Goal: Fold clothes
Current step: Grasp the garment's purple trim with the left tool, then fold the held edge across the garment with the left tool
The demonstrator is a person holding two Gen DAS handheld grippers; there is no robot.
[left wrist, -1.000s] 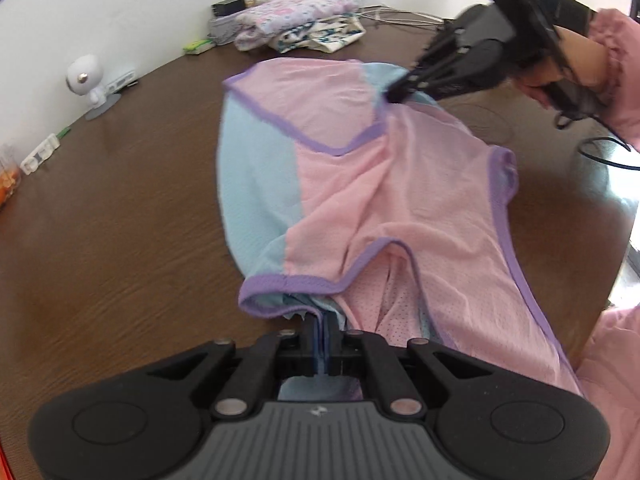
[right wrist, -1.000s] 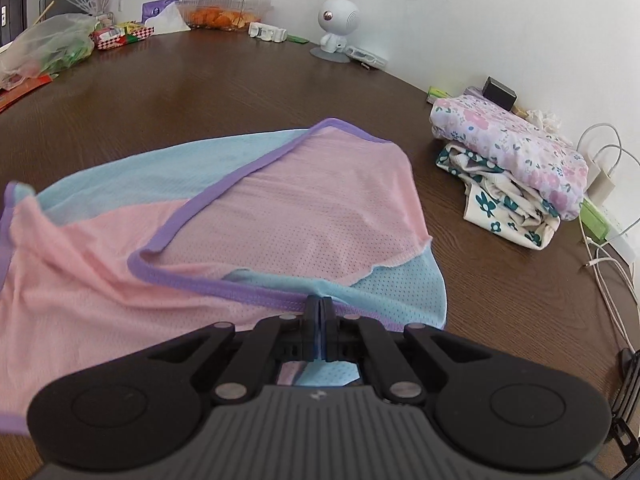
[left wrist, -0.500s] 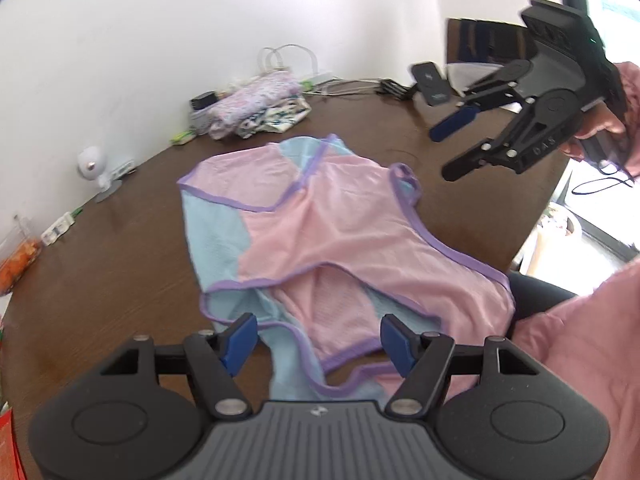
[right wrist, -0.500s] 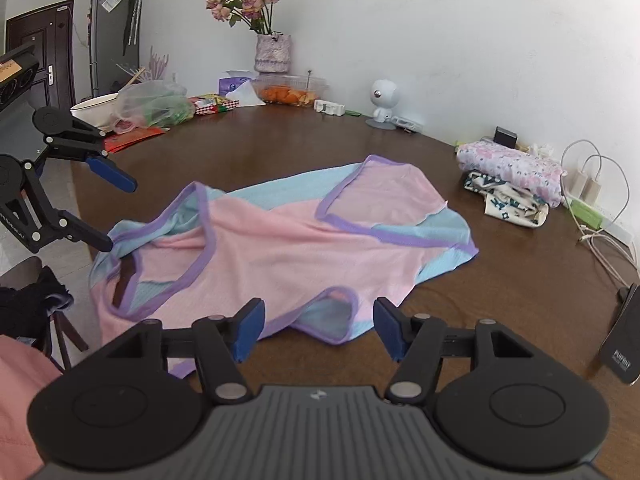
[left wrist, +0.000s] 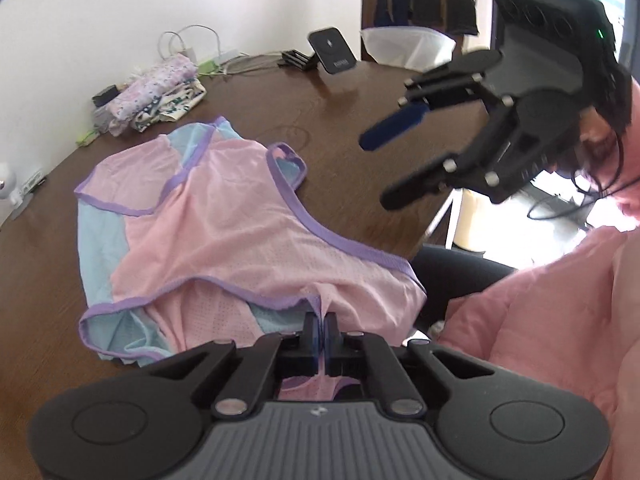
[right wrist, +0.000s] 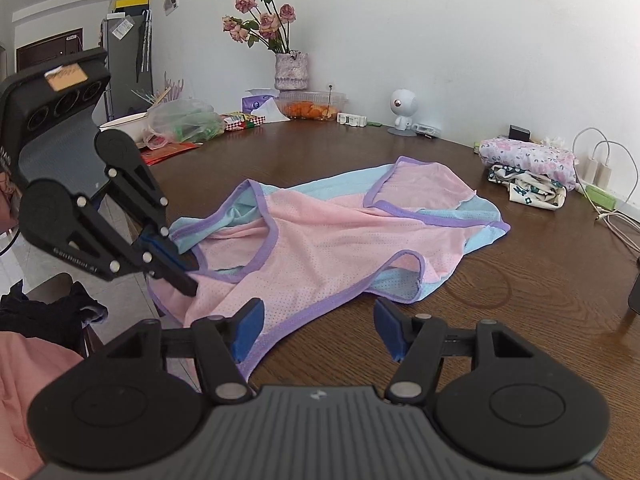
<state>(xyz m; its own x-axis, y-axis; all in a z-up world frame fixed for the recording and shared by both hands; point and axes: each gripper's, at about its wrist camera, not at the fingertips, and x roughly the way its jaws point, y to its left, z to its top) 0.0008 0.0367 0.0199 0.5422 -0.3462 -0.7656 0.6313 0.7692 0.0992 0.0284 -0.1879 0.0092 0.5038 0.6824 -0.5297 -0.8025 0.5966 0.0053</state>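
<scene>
A pink and light-blue mesh top (left wrist: 224,216) with purple trim lies spread and partly folded on the brown wooden table (left wrist: 360,128). My left gripper (left wrist: 320,320) is shut on the pink fabric at the garment's near edge, by the table's rim. The right wrist view shows the same garment (right wrist: 320,240) and the left gripper (right wrist: 188,280) pinching its left end. My right gripper (right wrist: 318,314) is open and holds nothing, hovering just in front of the garment's near hem. In the left wrist view the right gripper (left wrist: 374,172) hangs in the air, apart from the cloth.
A stack of folded clothes (right wrist: 528,168) sits at the back right, beside chargers and cables (right wrist: 608,184). A flower vase (right wrist: 290,72), a small white camera (right wrist: 404,110) and a plastic bag (right wrist: 184,120) line the far edge. A phone stand (left wrist: 332,50) stands behind. A pink sleeve (left wrist: 540,340) is near.
Both grippers let go of the garment and drew back open. The left gripper has since closed on the pink fabric at the near edge. The right gripper stays open, lifted off the cloth.
</scene>
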